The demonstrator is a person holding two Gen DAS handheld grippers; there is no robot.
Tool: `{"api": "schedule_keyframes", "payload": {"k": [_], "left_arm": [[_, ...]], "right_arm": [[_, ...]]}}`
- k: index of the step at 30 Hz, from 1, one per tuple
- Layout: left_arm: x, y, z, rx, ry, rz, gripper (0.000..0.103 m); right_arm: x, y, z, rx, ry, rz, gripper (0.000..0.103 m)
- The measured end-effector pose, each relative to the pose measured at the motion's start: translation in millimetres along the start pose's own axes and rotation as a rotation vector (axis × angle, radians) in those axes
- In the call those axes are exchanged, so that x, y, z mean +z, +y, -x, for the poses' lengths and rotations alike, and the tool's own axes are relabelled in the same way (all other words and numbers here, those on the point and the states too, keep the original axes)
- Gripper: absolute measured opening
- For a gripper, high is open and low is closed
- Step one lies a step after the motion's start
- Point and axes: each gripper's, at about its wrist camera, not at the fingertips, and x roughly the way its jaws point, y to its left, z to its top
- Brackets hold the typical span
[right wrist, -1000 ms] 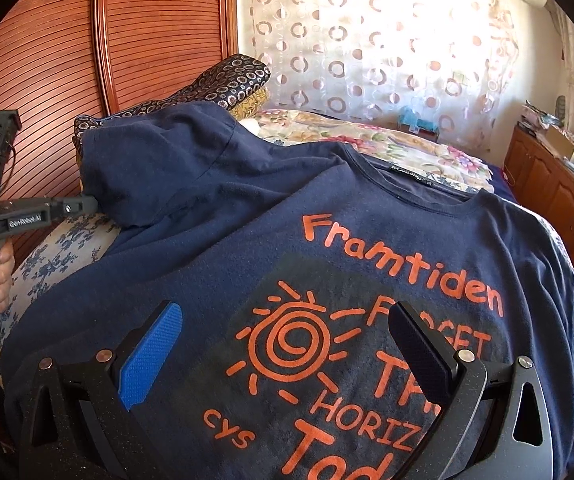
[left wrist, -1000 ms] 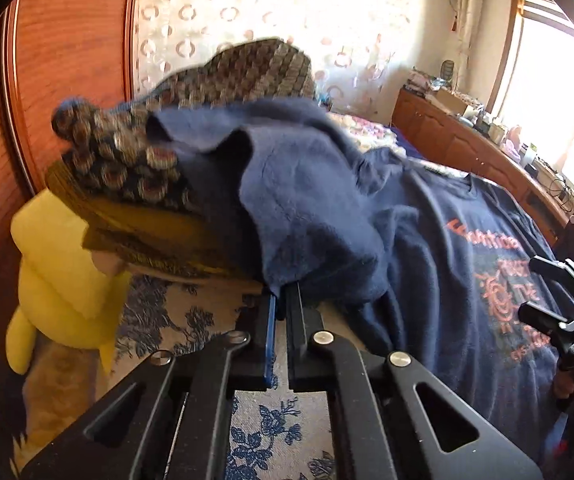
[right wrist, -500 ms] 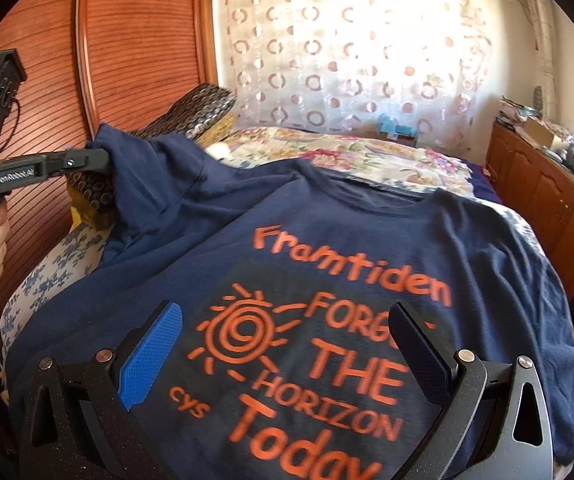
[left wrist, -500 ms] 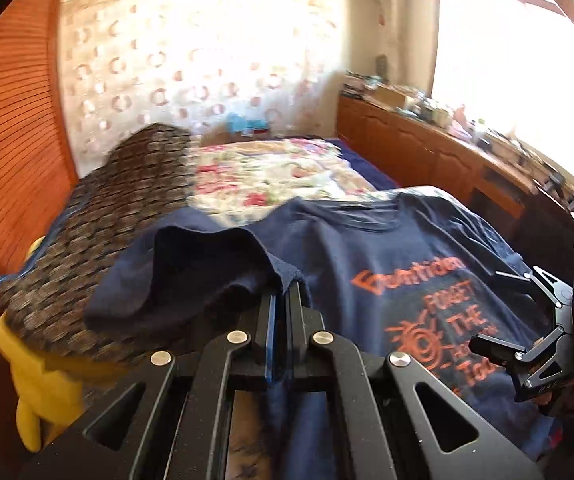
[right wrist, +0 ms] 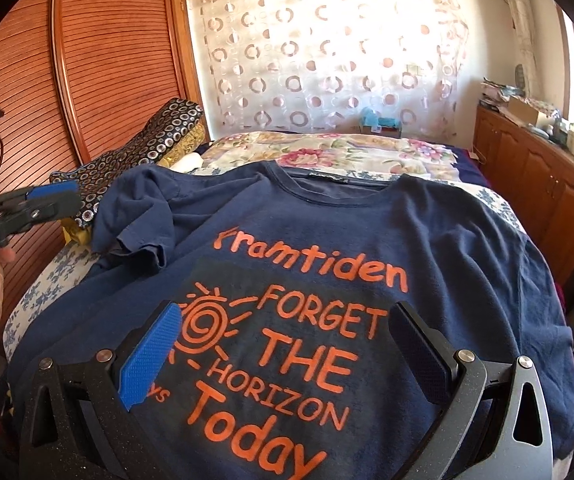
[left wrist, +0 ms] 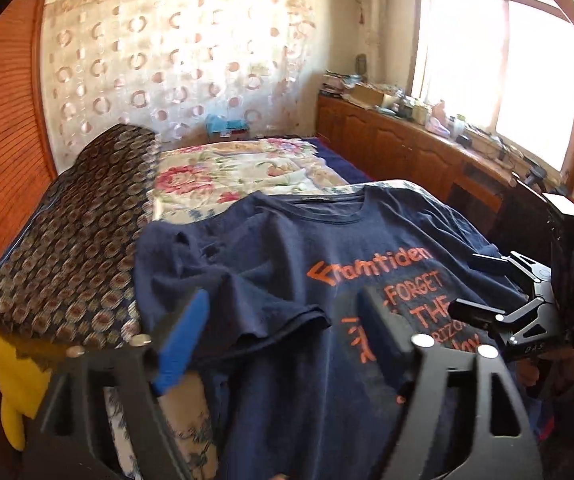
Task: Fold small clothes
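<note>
A navy T-shirt (right wrist: 427, 248) with orange print lies face up on the bed; it also shows in the left wrist view (left wrist: 287, 248). Its left sleeve (right wrist: 139, 216) lies folded inward over the chest, crumpled; it shows in the left wrist view (left wrist: 247, 300) too. My left gripper (left wrist: 283, 320) is open and empty just above that sleeve; it shows at the left edge of the right wrist view (right wrist: 47, 200). My right gripper (right wrist: 283, 340) is open and empty above the printed lower front; it shows in the left wrist view (left wrist: 483, 284).
A dark patterned cushion (left wrist: 67, 232) and a yellow plush (left wrist: 11, 364) lie left of the shirt by the wooden wardrobe (right wrist: 99, 60). A floral bedspread (right wrist: 327, 152) lies beyond the collar. A wooden cabinet (right wrist: 535, 184) with clutter runs along the right.
My left gripper carried the sleeve in over the shirt, opened and let it go. The sleeve now lies on the chest. My right gripper stayed open over the print.
</note>
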Motion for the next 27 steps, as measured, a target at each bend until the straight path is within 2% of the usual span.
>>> {"api": "schedule_keyframes", "payload": {"k": [6,12,14,19,27], "left_arm": [[-24,32,15,0.093,-0.002,0.085,0.08],[-36,53,35,0.165,-0.064,0.148,0.08],[-39,59,39,0.173,-0.072,0.153,0.08],[-47,65,50,0.192,-0.075,0.156,0.08],[-59,77,66,0.203,-0.088,0.188,0.08]], "right_arm": [[12,13,-12,0.052,0.015,0.054,0.1],[37,36,-40,0.134,0.019,0.126,0.095],[46,49,-53,0.176,0.025,0.156,0.092],[66,84,-94,0.305,0.049,0.225,0.073],[70,139,-154,0.447,0.136,0.361,0.066]]}}
